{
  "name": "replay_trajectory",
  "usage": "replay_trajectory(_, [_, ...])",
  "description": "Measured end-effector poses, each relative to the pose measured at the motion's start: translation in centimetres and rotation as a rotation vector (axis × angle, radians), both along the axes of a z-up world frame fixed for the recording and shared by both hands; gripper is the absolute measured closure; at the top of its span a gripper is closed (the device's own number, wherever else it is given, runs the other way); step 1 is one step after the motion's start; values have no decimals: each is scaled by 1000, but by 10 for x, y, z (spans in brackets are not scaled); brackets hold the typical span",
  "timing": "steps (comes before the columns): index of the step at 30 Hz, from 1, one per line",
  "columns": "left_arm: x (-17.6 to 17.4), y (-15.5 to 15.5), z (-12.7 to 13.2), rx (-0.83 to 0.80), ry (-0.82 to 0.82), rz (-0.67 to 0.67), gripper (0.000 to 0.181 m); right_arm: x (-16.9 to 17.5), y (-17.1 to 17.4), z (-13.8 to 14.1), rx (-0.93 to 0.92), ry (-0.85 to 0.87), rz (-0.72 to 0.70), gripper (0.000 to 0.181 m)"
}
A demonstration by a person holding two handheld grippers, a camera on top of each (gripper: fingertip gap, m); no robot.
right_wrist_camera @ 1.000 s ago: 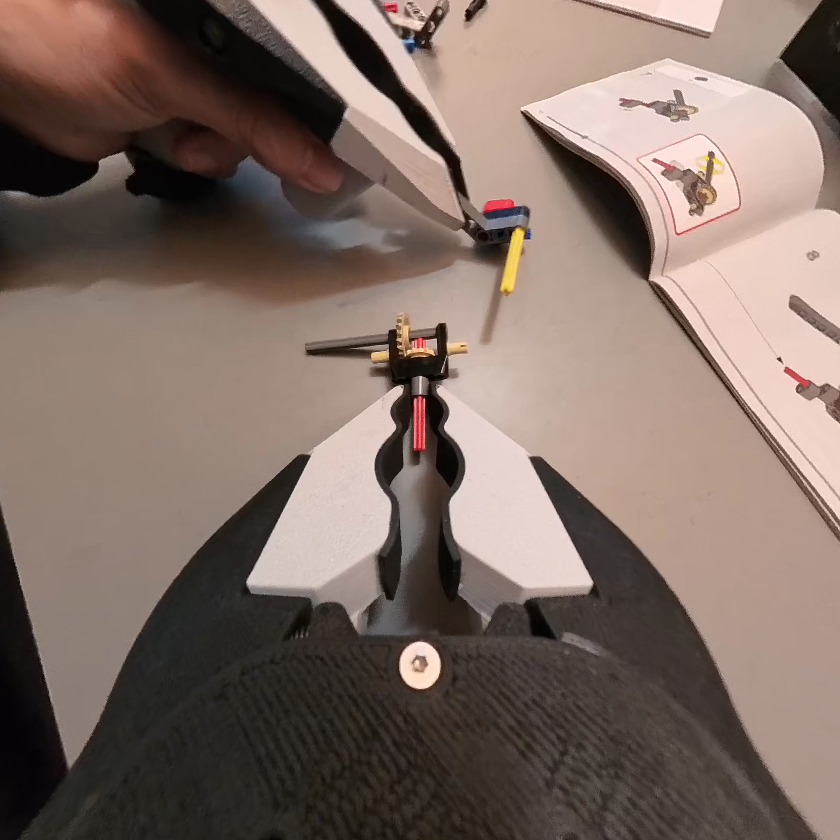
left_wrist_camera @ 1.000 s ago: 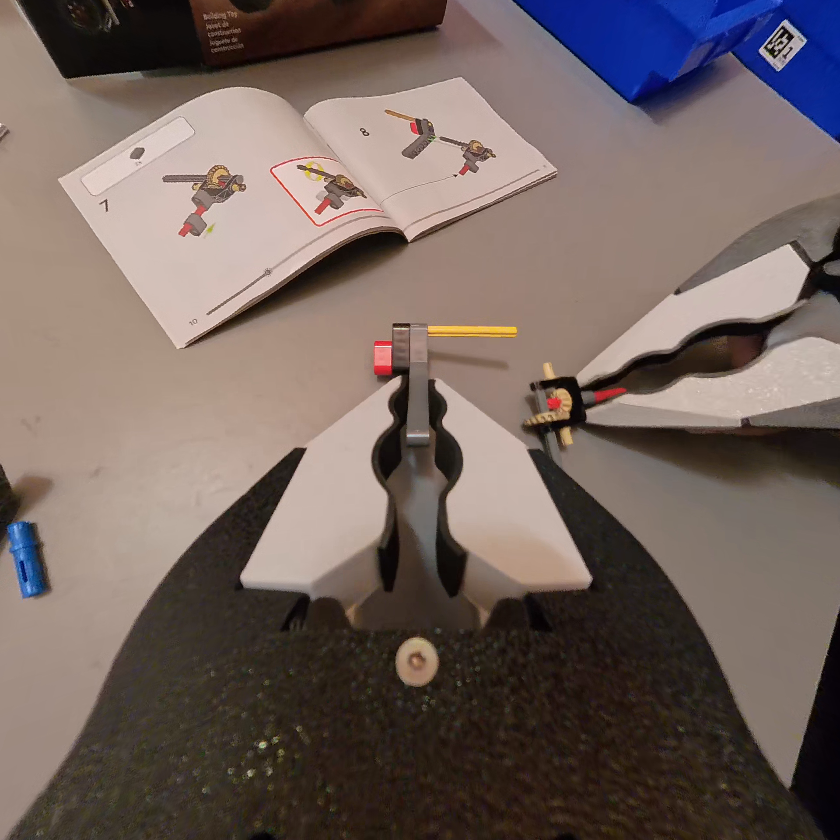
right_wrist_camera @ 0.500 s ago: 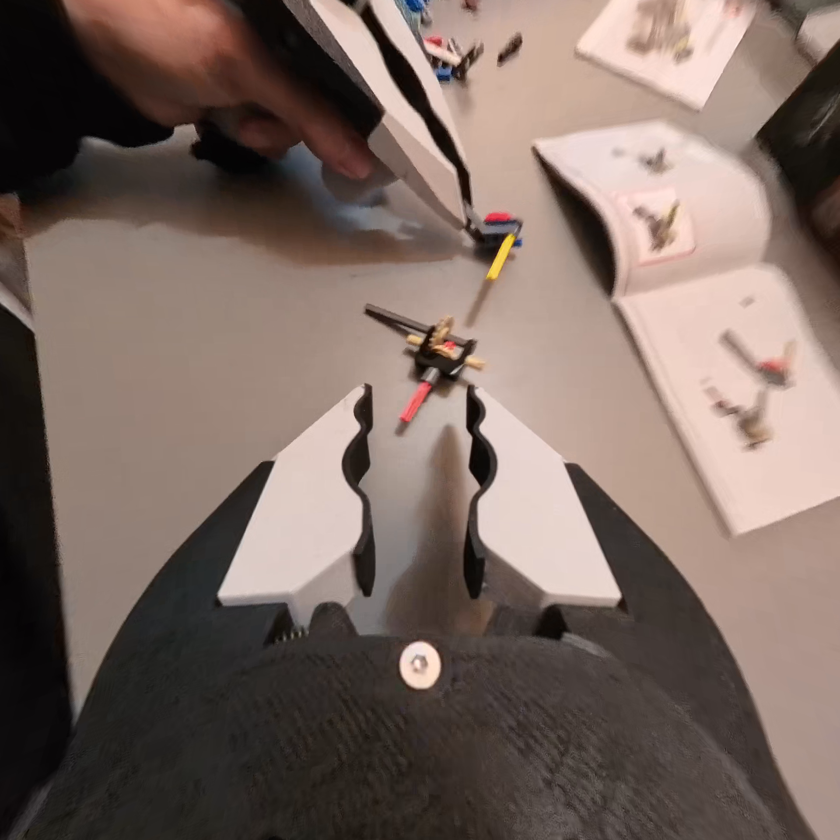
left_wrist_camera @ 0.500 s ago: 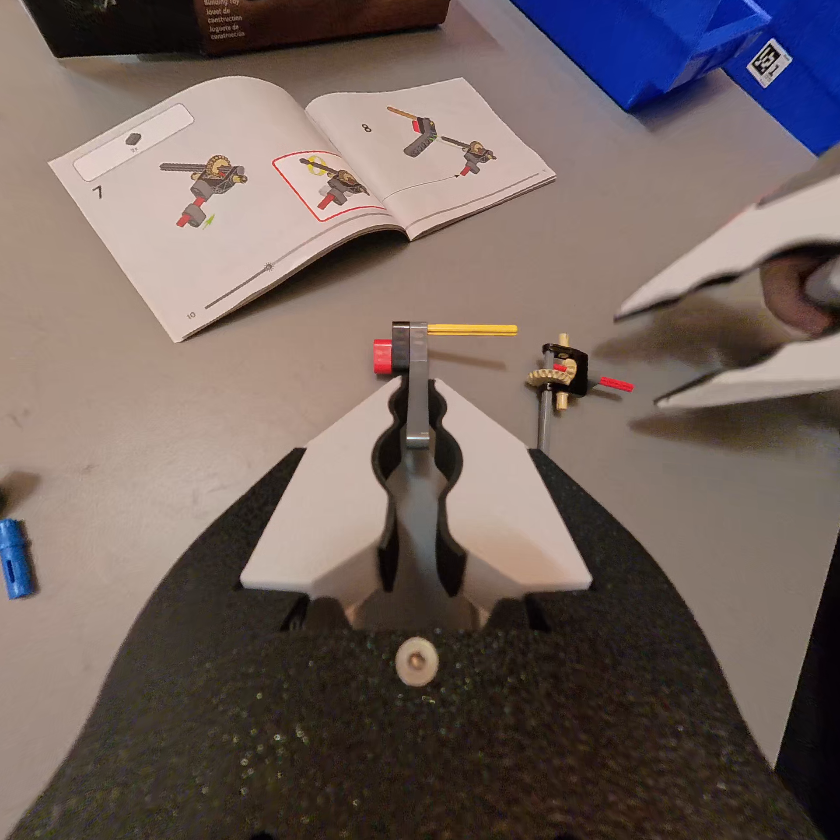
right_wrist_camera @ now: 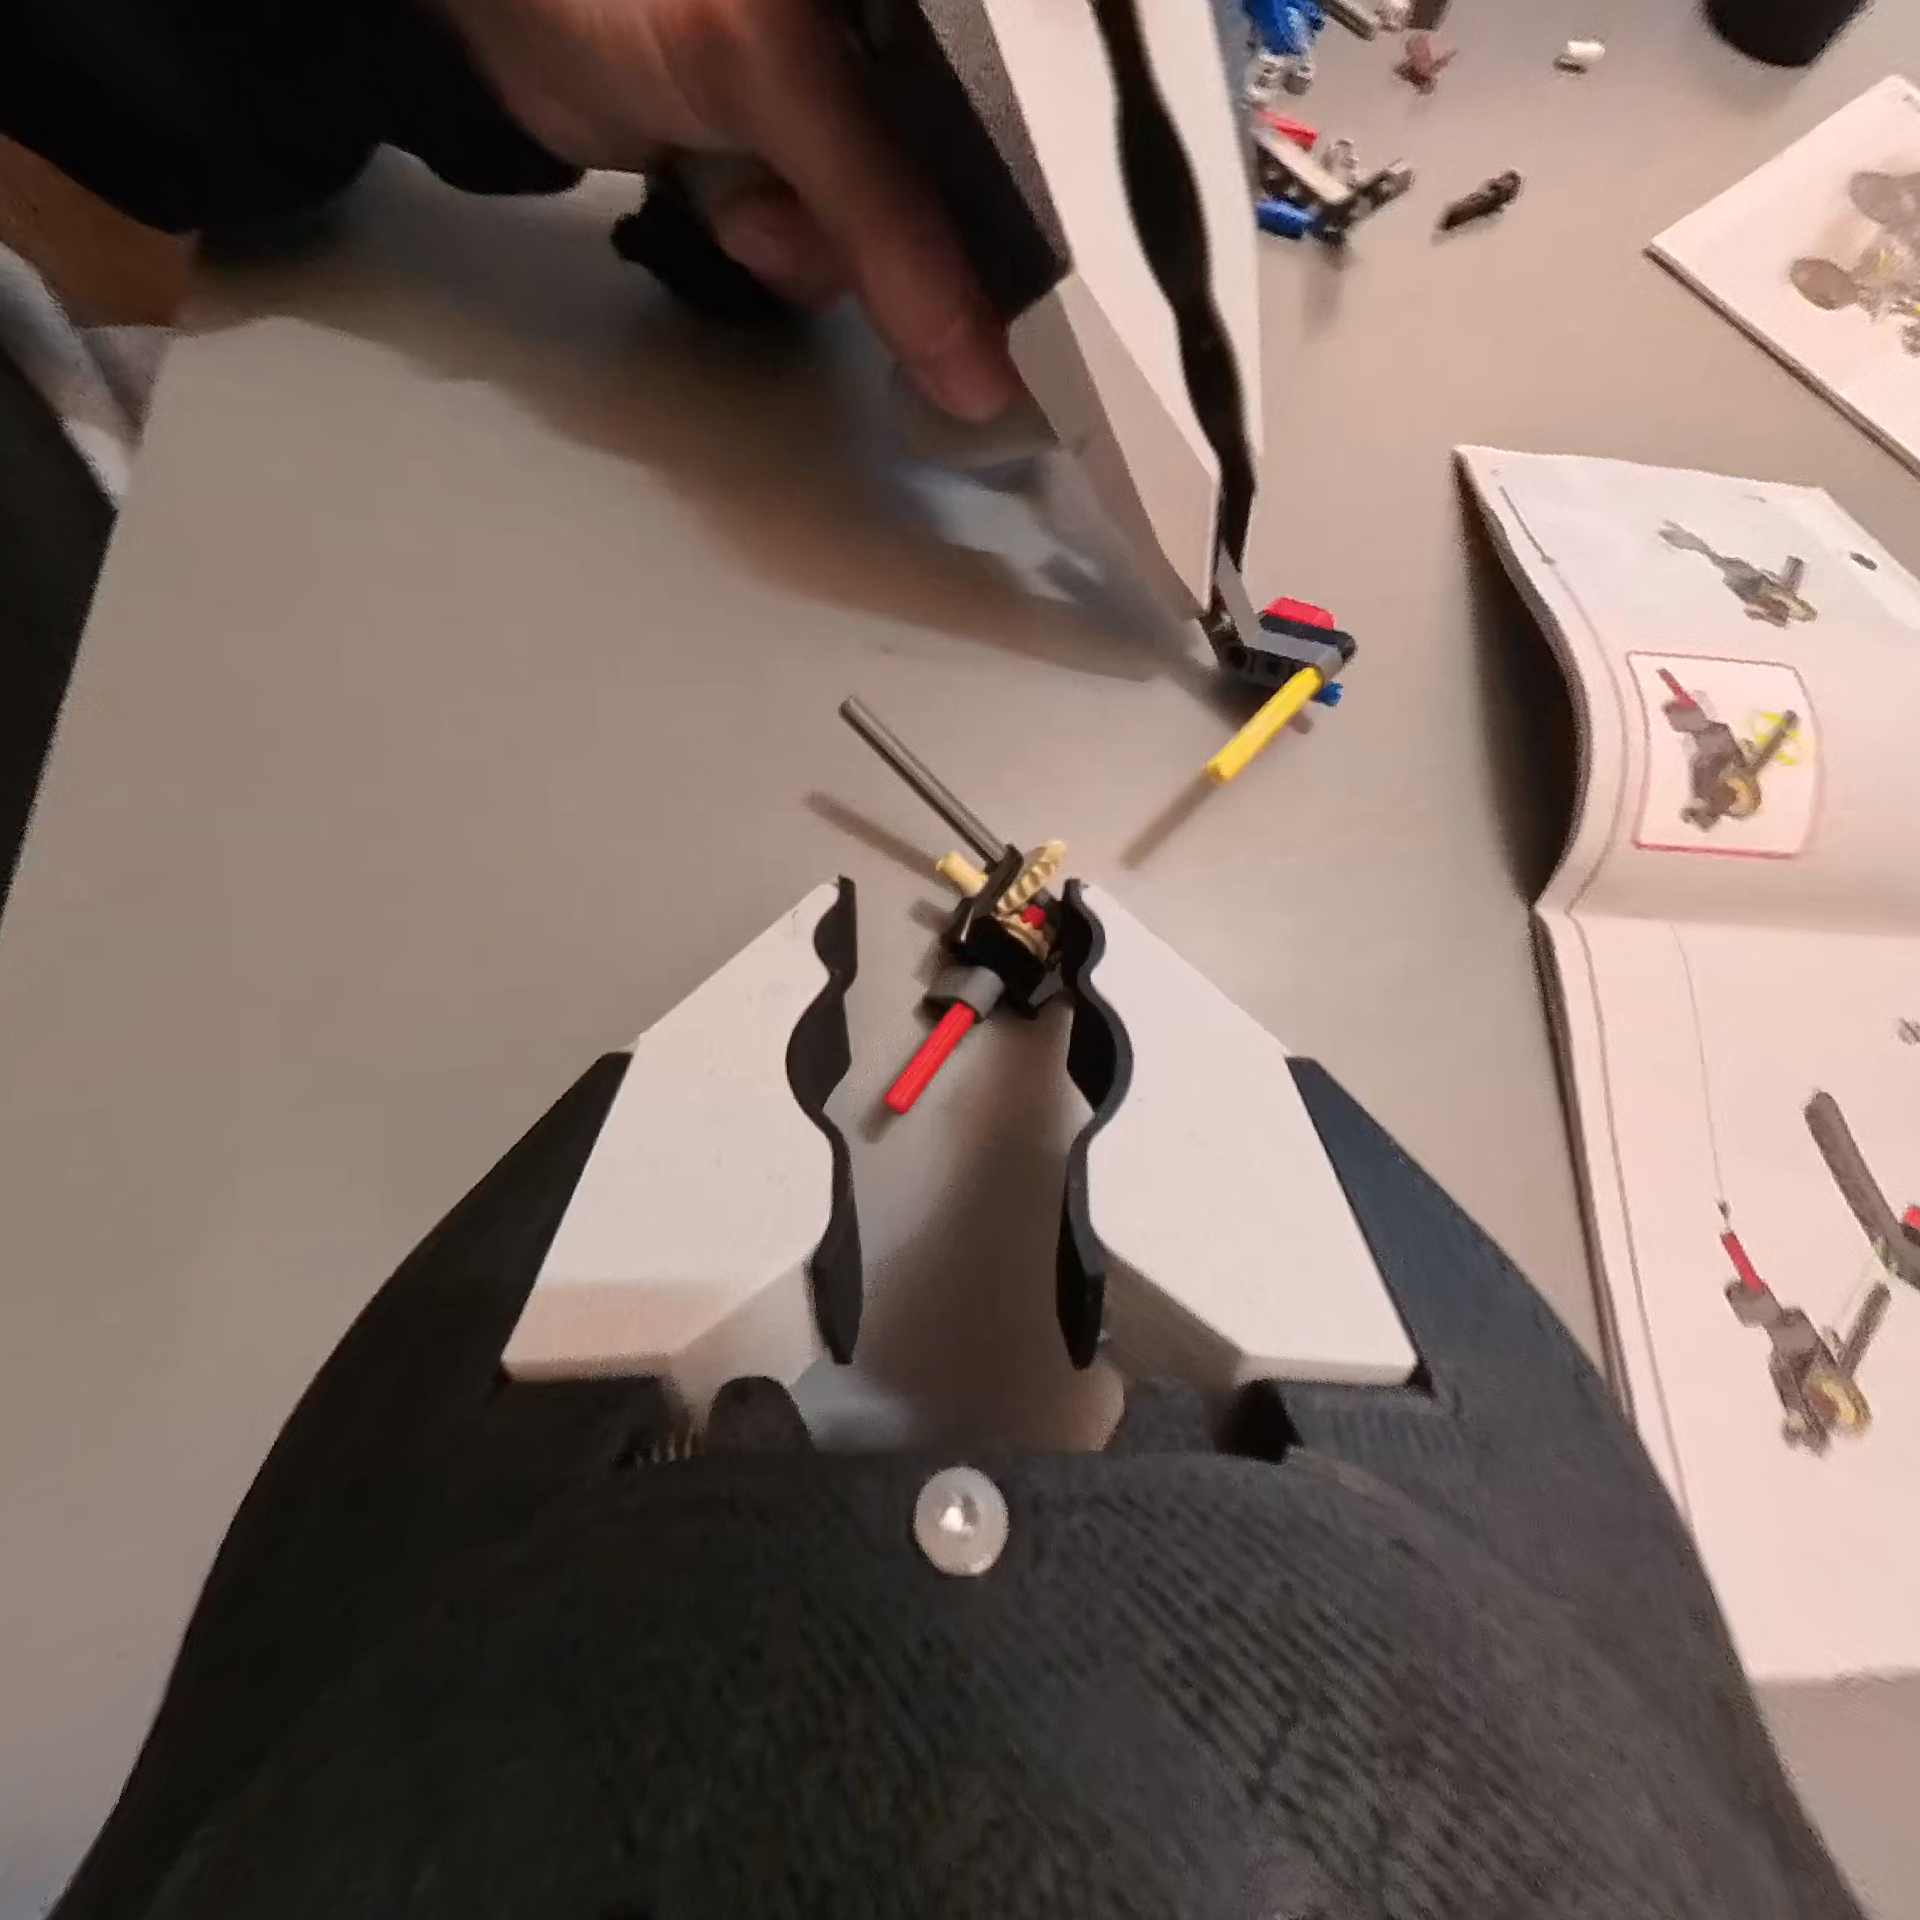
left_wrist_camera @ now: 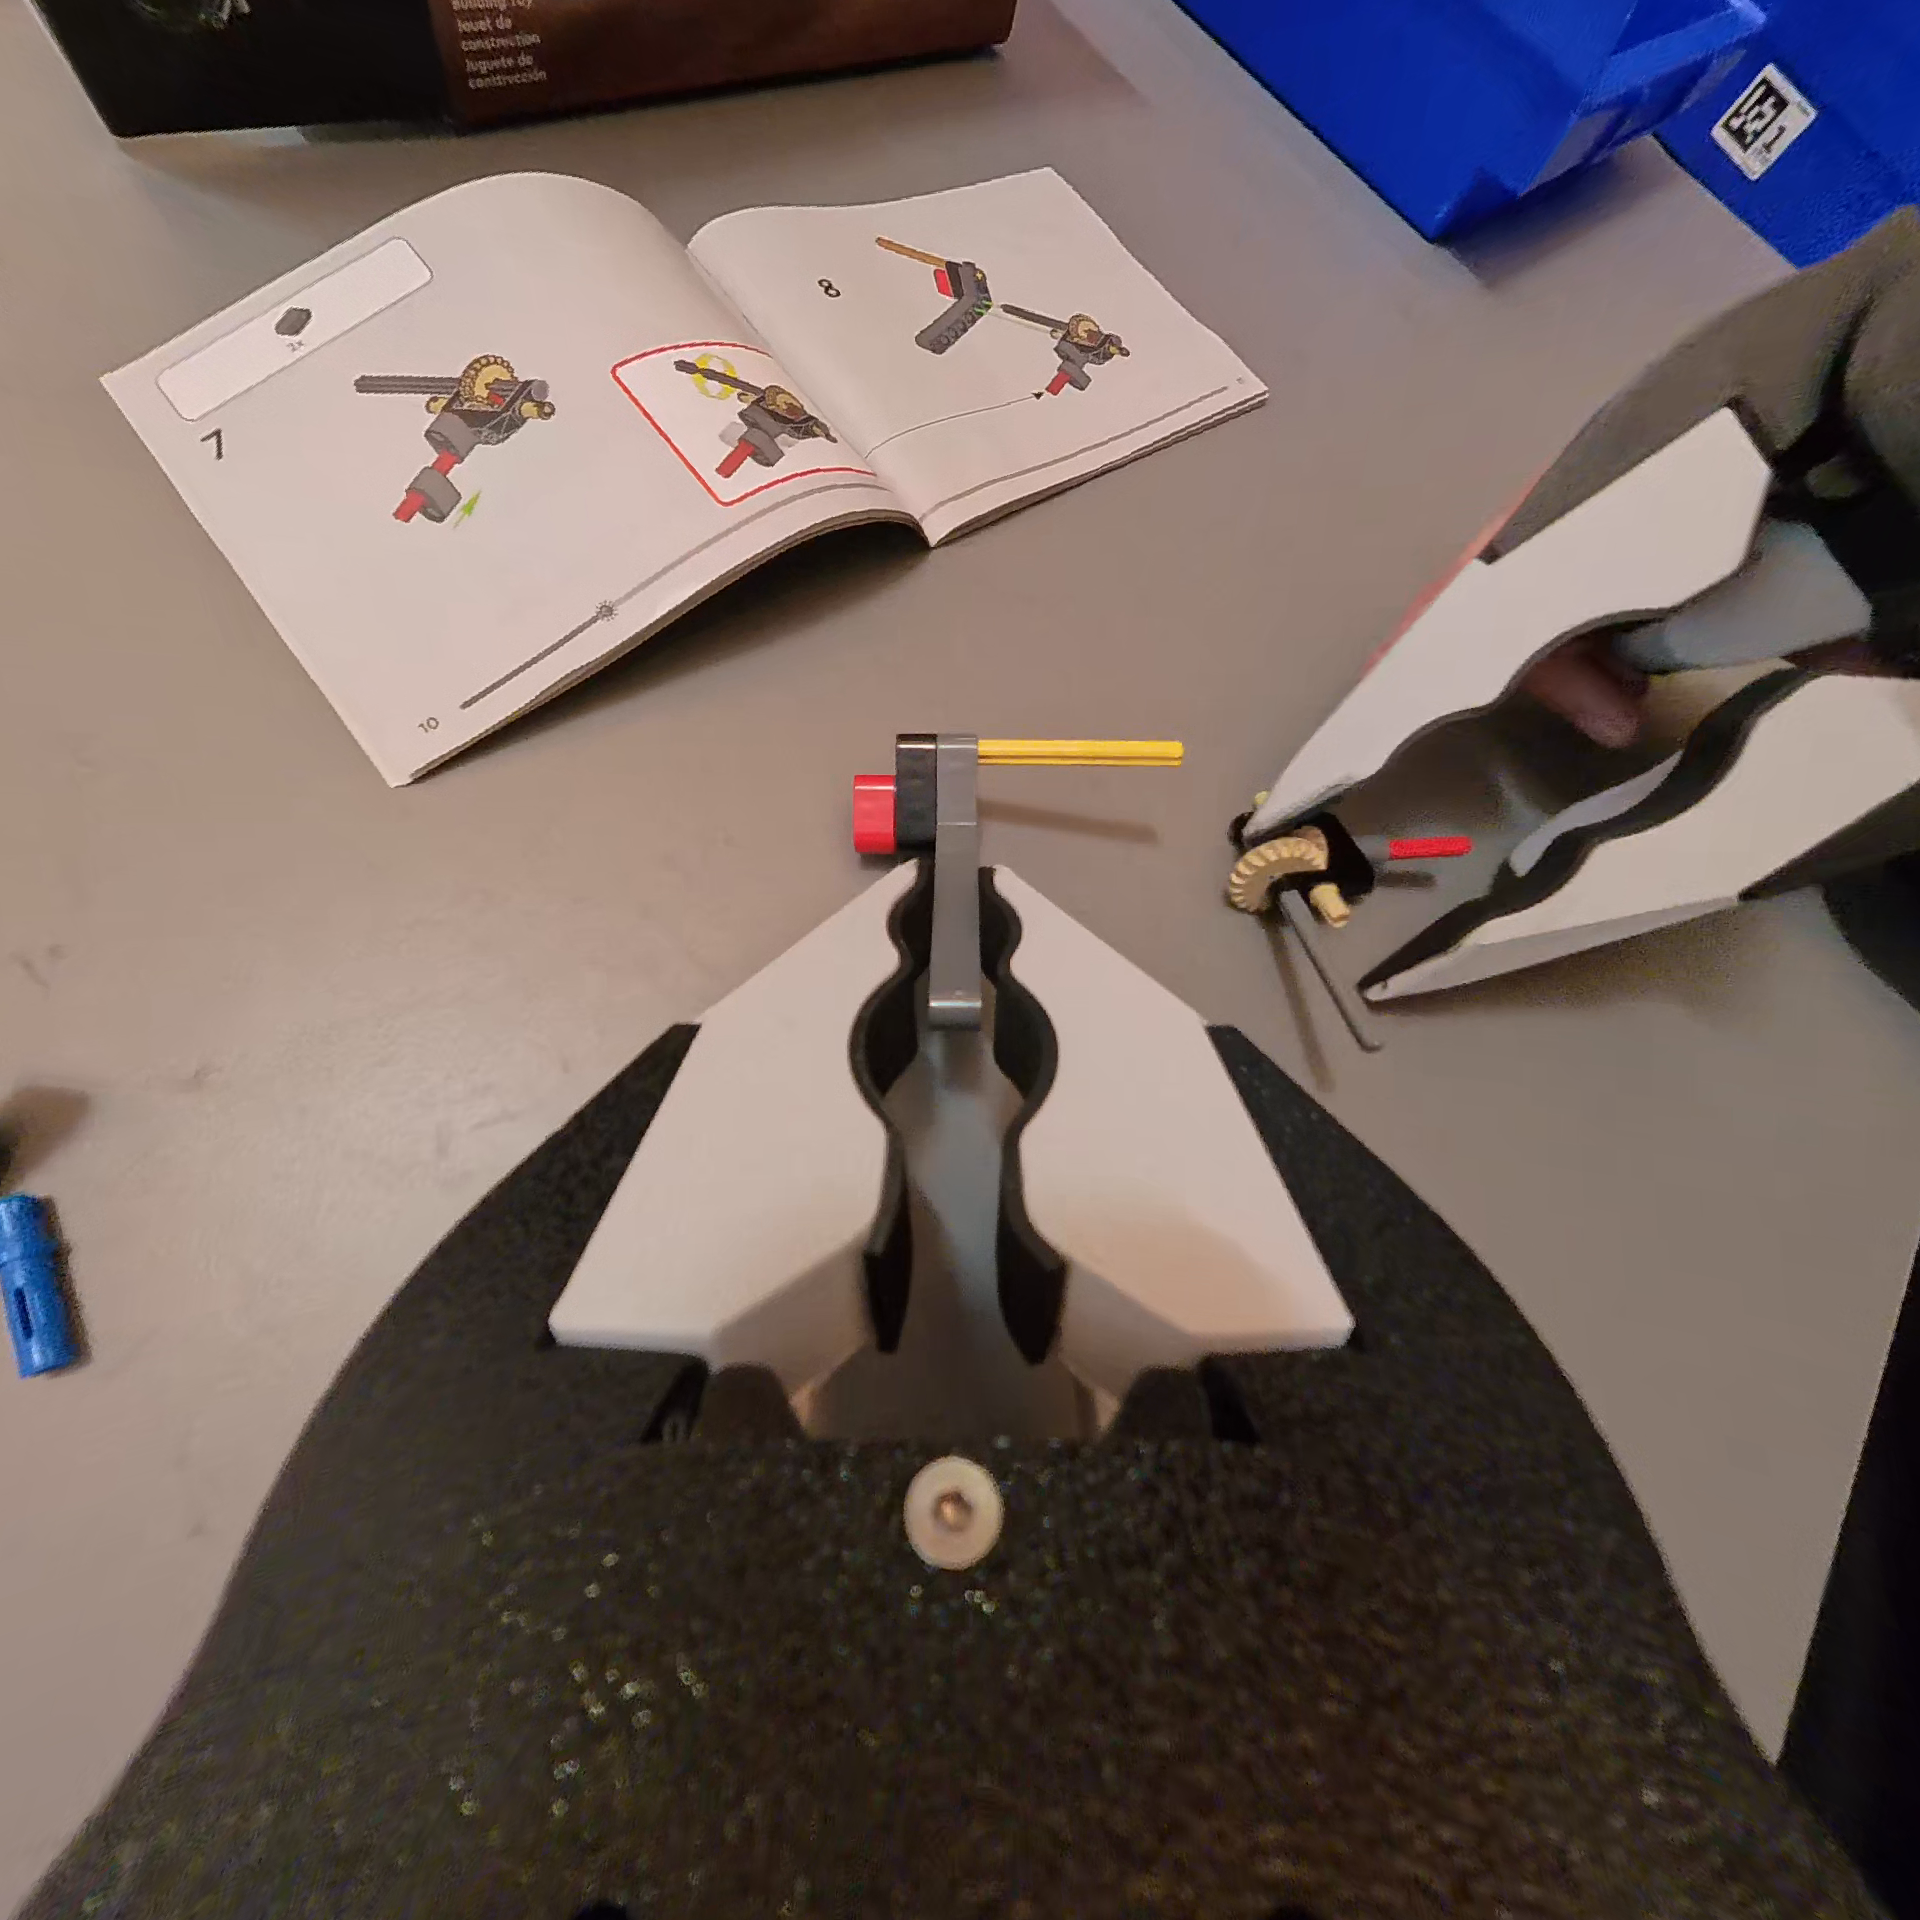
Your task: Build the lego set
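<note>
My left gripper [left_wrist_camera: 954, 883] is shut on a grey beam [left_wrist_camera: 954, 914] that carries a black piece, a red bush [left_wrist_camera: 876, 816] and a yellow axle [left_wrist_camera: 1081, 750] pointing right. It holds this just above the table. The same assembly [right_wrist_camera: 1278, 644] shows in the right wrist view at the left gripper's tips [right_wrist_camera: 1226, 592]. My right gripper [right_wrist_camera: 954, 894] is open. A small black frame with tan gears [right_wrist_camera: 1003, 930], a red axle [right_wrist_camera: 930, 1049] and a dark grey axle [right_wrist_camera: 920, 774] lies on the table between its fingers, against the right finger. In the left wrist view this gear assembly [left_wrist_camera: 1294, 868] sits at the right gripper's tips [left_wrist_camera: 1311, 909].
An open instruction booklet [left_wrist_camera: 665, 416] lies beyond the grippers; it also shows in the right wrist view [right_wrist_camera: 1714, 935]. A dark box [left_wrist_camera: 520, 52] and blue bins [left_wrist_camera: 1507, 94] stand at the far edge. A blue pin [left_wrist_camera: 36, 1283] lies at the left. Loose pieces [right_wrist_camera: 1320, 177] lie farther off. My right fingertips sit around 8 cm from my left ones.
My right gripper opened, let go of the gear assembly and drew back, then came forward around it again. The assembly turned on the table. My left gripper stayed shut on the beam.
</note>
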State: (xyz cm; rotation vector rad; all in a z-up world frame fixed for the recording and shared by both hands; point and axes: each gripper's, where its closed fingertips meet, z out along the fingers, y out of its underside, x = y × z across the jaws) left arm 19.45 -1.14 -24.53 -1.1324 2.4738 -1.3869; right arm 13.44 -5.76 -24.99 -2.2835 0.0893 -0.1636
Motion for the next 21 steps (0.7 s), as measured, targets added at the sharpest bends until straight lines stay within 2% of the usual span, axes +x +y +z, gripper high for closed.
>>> replay_trajectory(1, [0, 0, 0, 4, -4, -3, 175, 0, -1, 0, -6, -24, -39, 146])
replay_trajectory(5, [-1, -1, 0, 15, -15, -10, 175, -5, -5, 0, -27, -26, -225, 150])
replay_trajectory(7, [-1, -1, 0, 14, -15, -10, 175, -5, -9, 1, -34, -2, -368, 151])
replay_trajectory(10, [-1, -1, 0, 11, -14, -11, 176, -10, -10, 3, 7, 20, -497, 146])
replay_trajectory(13, [-1, -1, 1, 9, -17, -12, 176, -32, -1, 15, 68, 63, -396, 139])
replay_trajectory(16, [-2, -2, 2, 4, -24, -16, 176, -41, -12, 35, 76, 6, -233, 135])
replay_trajectory(19, [-3, -2, 2, 10, -28, -23, 176, -20, -35, 33, 14, -69, -164, 132])
replay_trajectory(21, [-3, -3, 1, 18, -31, -27, 176, -13, -36, 26, 11, -73, -78, 134])
